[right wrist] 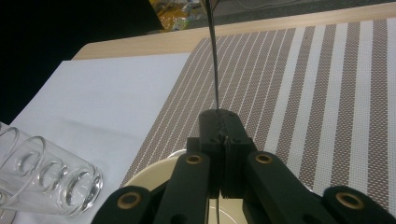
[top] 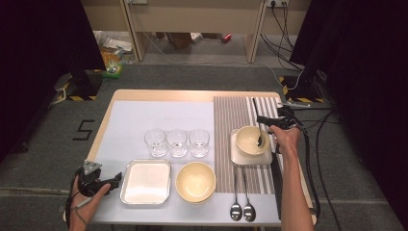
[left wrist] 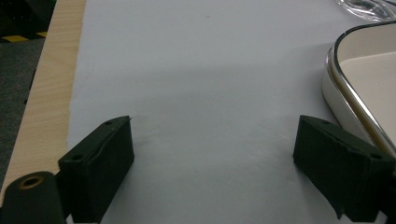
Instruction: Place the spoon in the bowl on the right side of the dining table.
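Observation:
My right gripper (top: 263,120) is shut on the thin handle of a metal spoon (top: 260,140). The spoon's head rests inside a cream bowl (top: 248,139) that sits on a square plate (top: 238,157) on the striped mat. In the right gripper view the jaws (right wrist: 223,117) pinch the handle (right wrist: 214,56), which runs up and away, and the bowl's rim (right wrist: 154,172) lies just below. My left gripper (top: 117,181) hovers open at the table's front left corner, beside a metal tray (top: 146,162). Its jaws (left wrist: 214,136) hold nothing, and the tray's rim (left wrist: 355,98) is next to the right one.
Three clear glasses (top: 177,143) stand in a row mid-table, and they lie at the lower left in the right gripper view (right wrist: 51,179). A second cream bowl (top: 195,181) sits at the front centre. Two spoons (top: 242,209) lie on the striped mat (top: 231,115) near the front edge.

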The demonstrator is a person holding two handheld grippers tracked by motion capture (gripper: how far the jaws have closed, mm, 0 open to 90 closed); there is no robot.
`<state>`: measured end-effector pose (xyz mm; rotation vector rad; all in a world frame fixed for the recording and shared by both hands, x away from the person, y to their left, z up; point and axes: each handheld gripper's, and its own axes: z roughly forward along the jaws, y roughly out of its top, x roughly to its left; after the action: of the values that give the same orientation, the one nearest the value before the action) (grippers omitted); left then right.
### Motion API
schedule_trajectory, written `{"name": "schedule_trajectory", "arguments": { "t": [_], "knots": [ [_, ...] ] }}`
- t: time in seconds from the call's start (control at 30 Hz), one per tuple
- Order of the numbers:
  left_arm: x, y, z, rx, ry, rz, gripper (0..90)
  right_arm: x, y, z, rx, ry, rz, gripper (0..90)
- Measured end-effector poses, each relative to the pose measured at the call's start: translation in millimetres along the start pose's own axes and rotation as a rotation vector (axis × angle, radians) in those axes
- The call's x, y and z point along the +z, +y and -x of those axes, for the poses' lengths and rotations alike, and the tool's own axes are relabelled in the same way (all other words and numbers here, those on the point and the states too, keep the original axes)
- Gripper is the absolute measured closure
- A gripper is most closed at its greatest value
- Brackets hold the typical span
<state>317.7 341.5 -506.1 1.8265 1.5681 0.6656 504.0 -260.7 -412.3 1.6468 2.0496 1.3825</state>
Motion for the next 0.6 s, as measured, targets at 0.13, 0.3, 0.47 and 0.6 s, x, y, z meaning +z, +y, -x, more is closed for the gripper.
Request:
{"name": "schedule_trajectory", "arguments": {
  "t": [0.13, 0.3, 0.47, 0.6],
  "knots": [
    [0.1, -0.1, 0.2, 0.000, 0.002, 0.002, 11.1, 2.4, -2.1, 0.3, -0.005, -0.004, -0.004, 90.0],
    [0.1, -0.1, 0.2, 0.000, 0.003, 0.002, 11.1, 5.2, -6.6, 2.6, -0.011, -0.021, -0.015, 89.9],
    [0.1, -0.1, 0.2, 0.000, 0.003, 0.002, 11.2, 5.9, -11.0, 4.4, -0.020, -0.049, -0.027, 89.7],
    [0.1, 0.0, 0.1, 0.000, 0.002, 0.001, 11.1, 6.6, -12.5, 5.0, -0.022, -0.062, -0.025, 89.6]
  ]
}}
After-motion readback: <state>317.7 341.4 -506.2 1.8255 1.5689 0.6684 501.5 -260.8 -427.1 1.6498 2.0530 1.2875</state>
